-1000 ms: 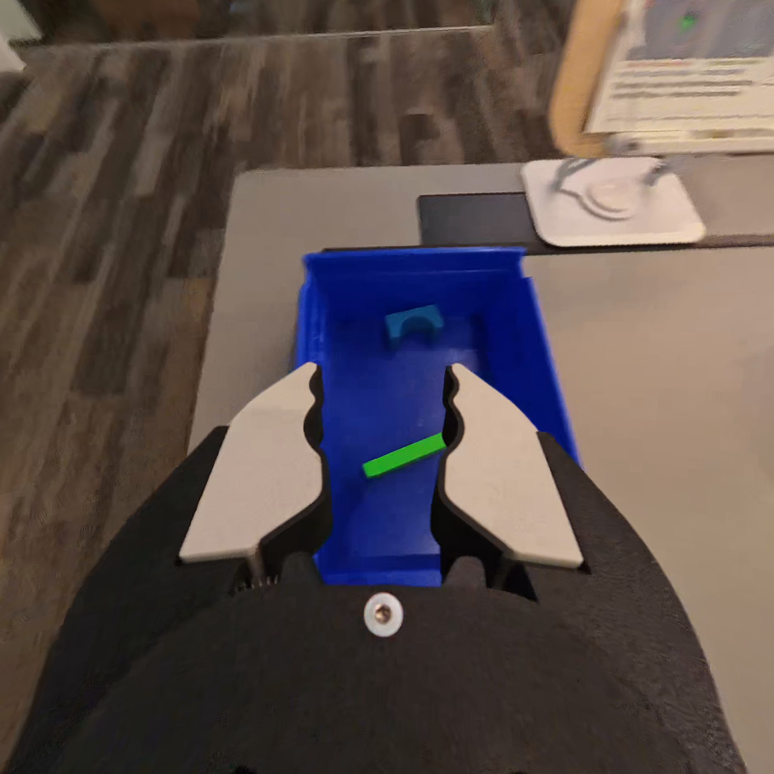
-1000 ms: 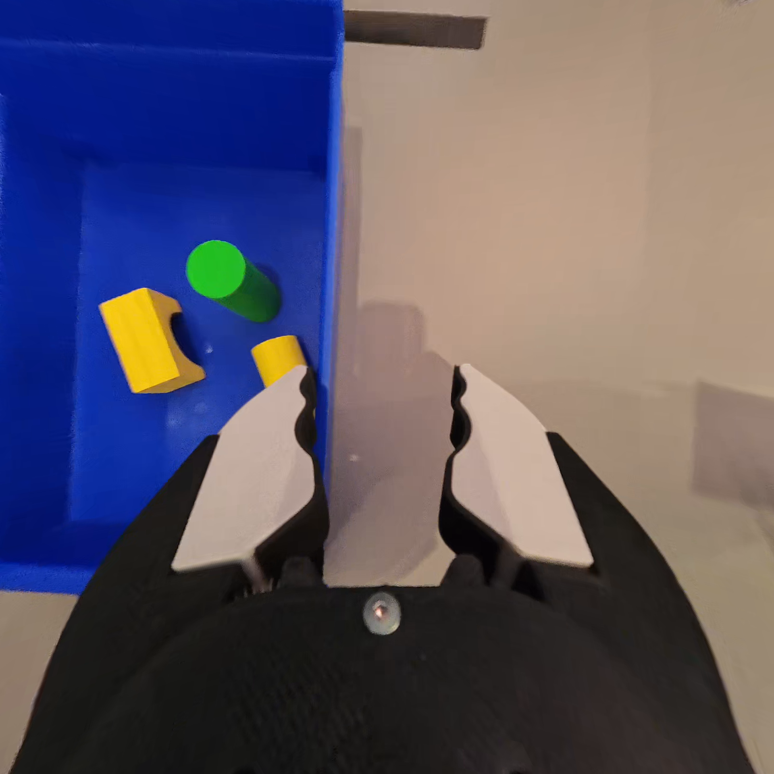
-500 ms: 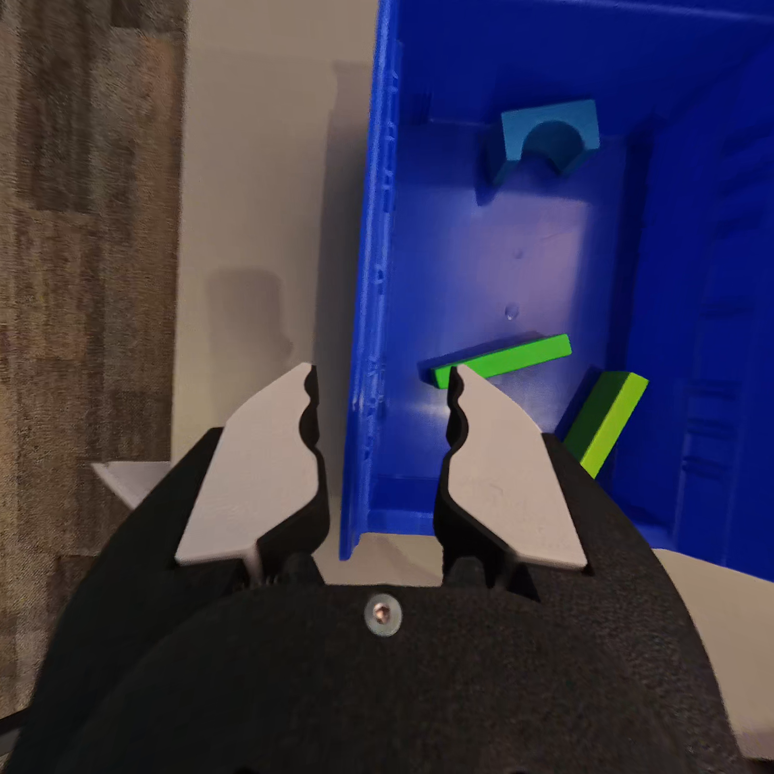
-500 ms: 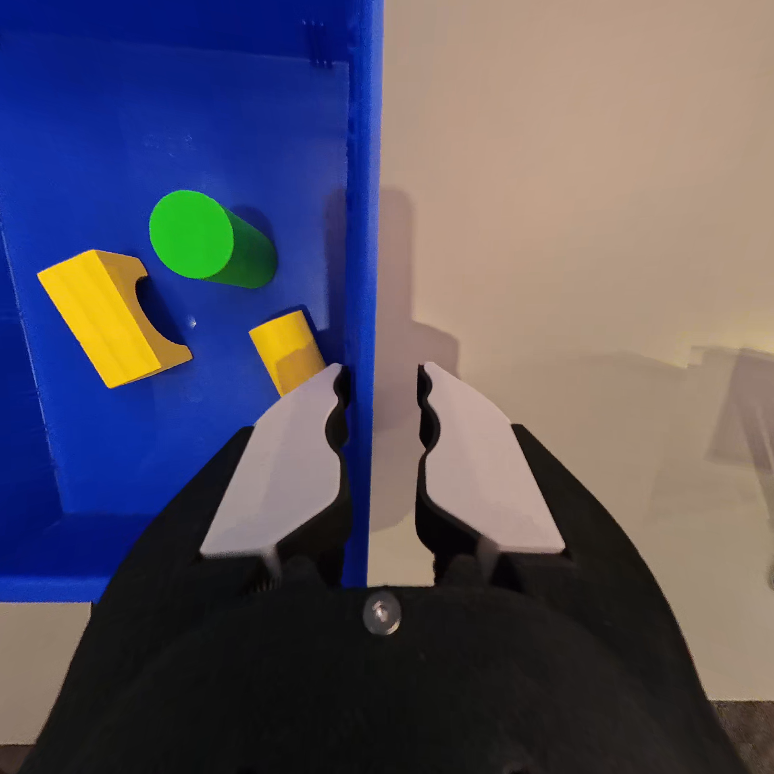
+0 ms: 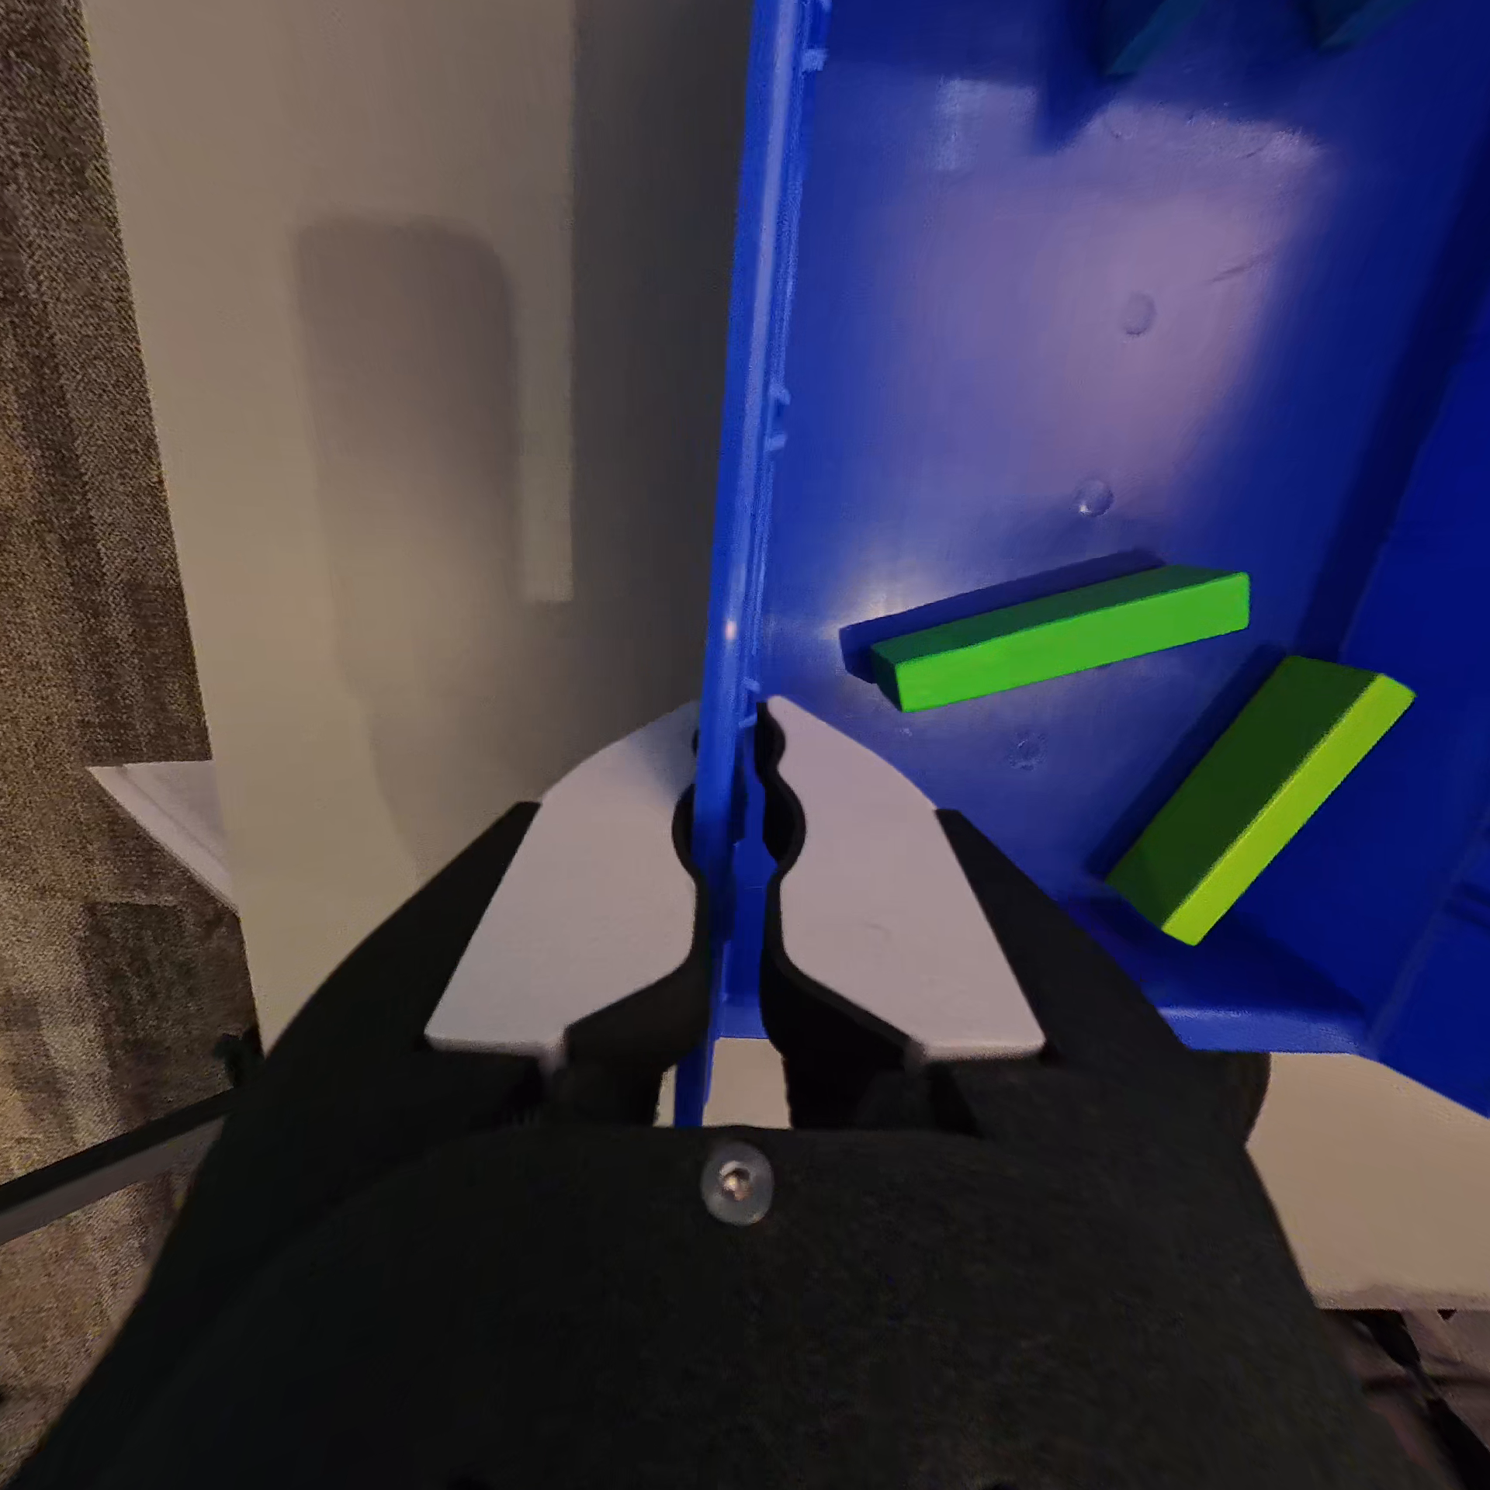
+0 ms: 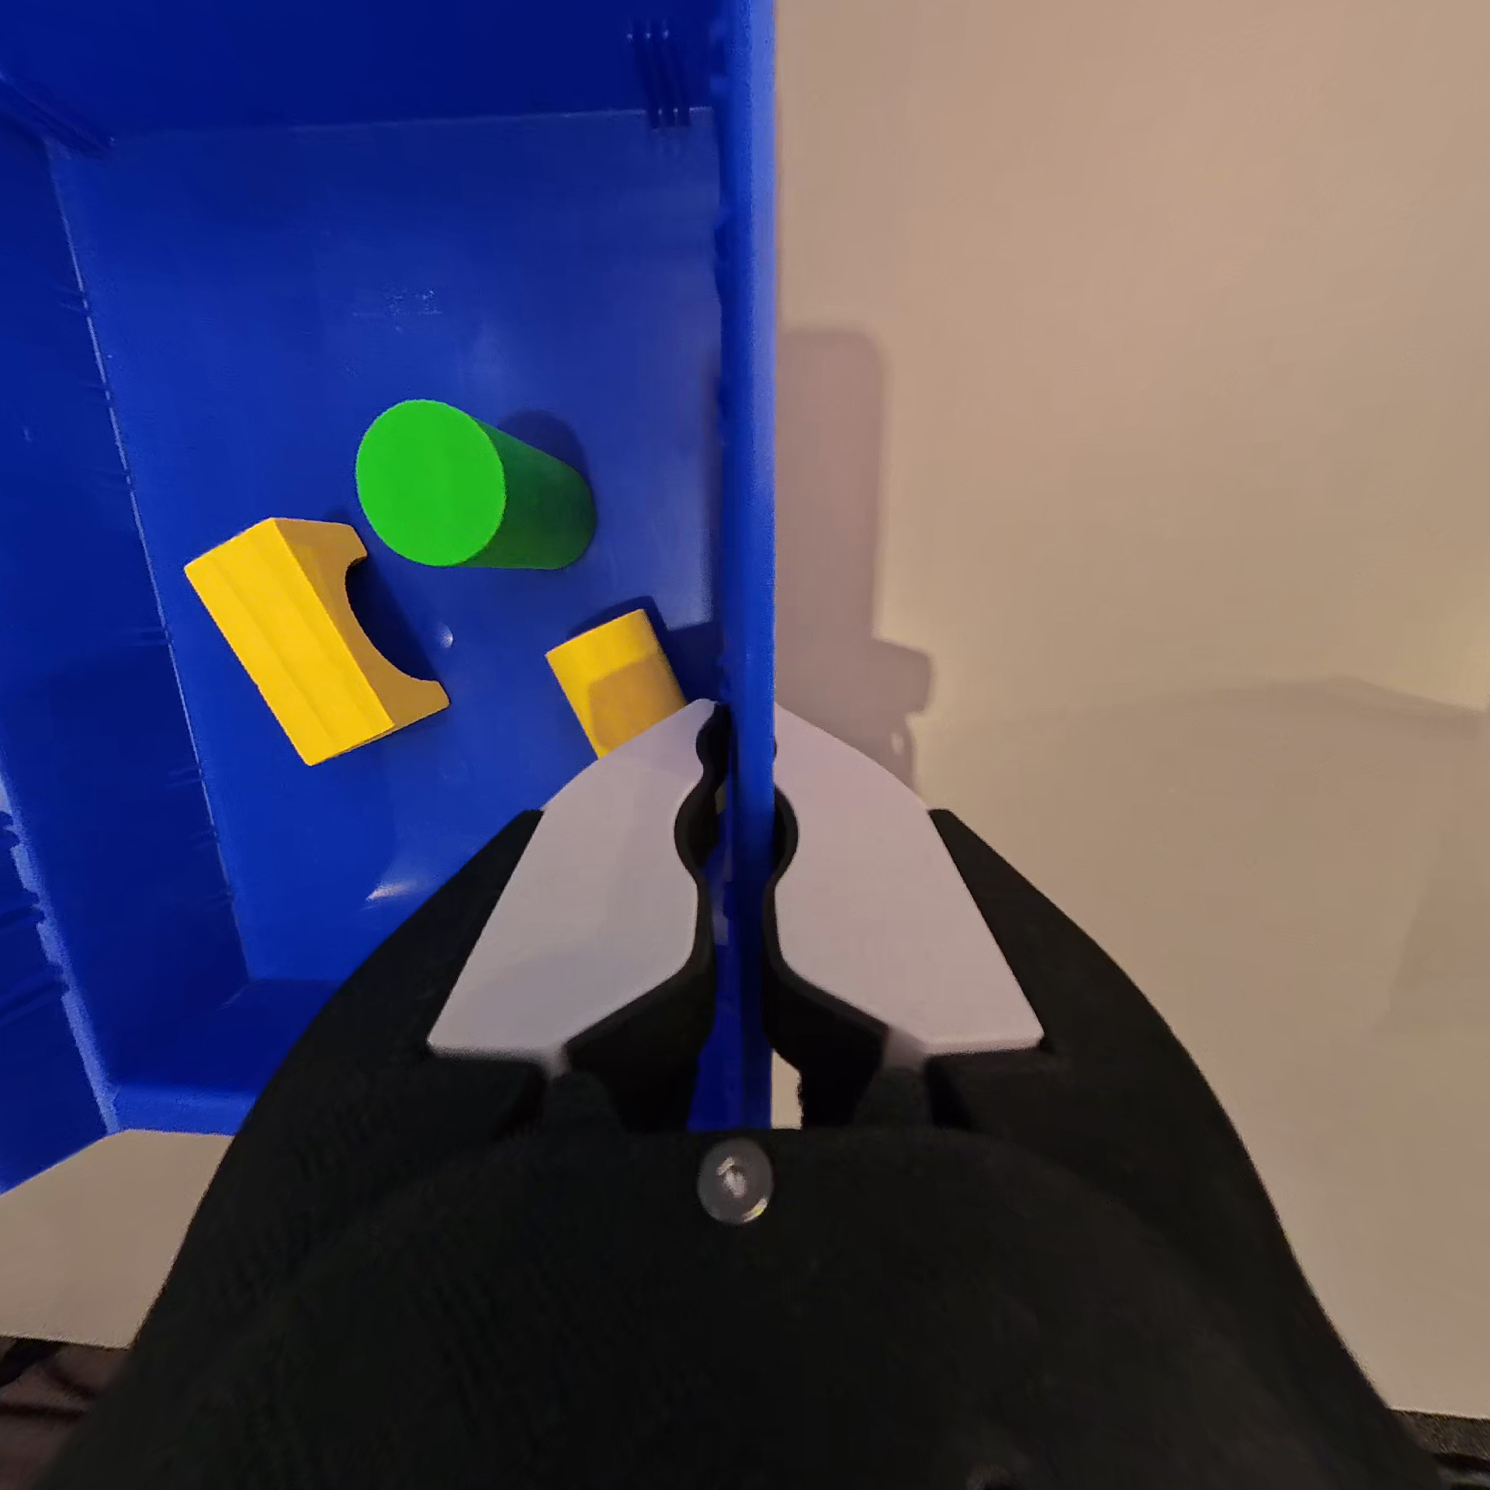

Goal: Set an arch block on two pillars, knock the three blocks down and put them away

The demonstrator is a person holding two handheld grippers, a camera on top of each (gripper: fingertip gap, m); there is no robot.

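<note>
My left gripper [image 5: 726, 717] is shut on the left wall of a blue bin [image 5: 750, 484], one finger outside and one inside. In that bin lie a thin green plank [image 5: 1064, 637] and a green flat block [image 5: 1258, 798]; a blue arch block [image 5: 1129, 48] shows at the top edge. My right gripper [image 6: 746, 717] is shut on the right wall of a blue bin [image 6: 746, 403]. In that bin lie a yellow arch block [image 6: 314, 637], a green cylinder [image 6: 468, 484] and a yellow cylinder [image 6: 621, 677] by my inner finger.
The bins stand on a pale grey table [image 6: 1129, 484]. In the left wrist view the table [image 5: 403, 403] ends at the left, with wood-pattern floor [image 5: 72, 484] beyond. A dark edge [image 6: 48, 1354] runs below the table's near side. The left gripper's tips are roughly 85 cm from the right gripper's. It is some 7 cm from my right tips to the green cylinder [image 6: 468, 484]. The thin green plank [image 5: 1064, 637] sits 7 cm or so from the ends of my left fingers. From the right gripper's tips to the yellow arch block [image 6: 314, 637] is close to 11 cm.
Both grippers moved forward over their bin walls and closed on them; a second ago both were open, the left above the bin's middle, the right beside the wall.
</note>
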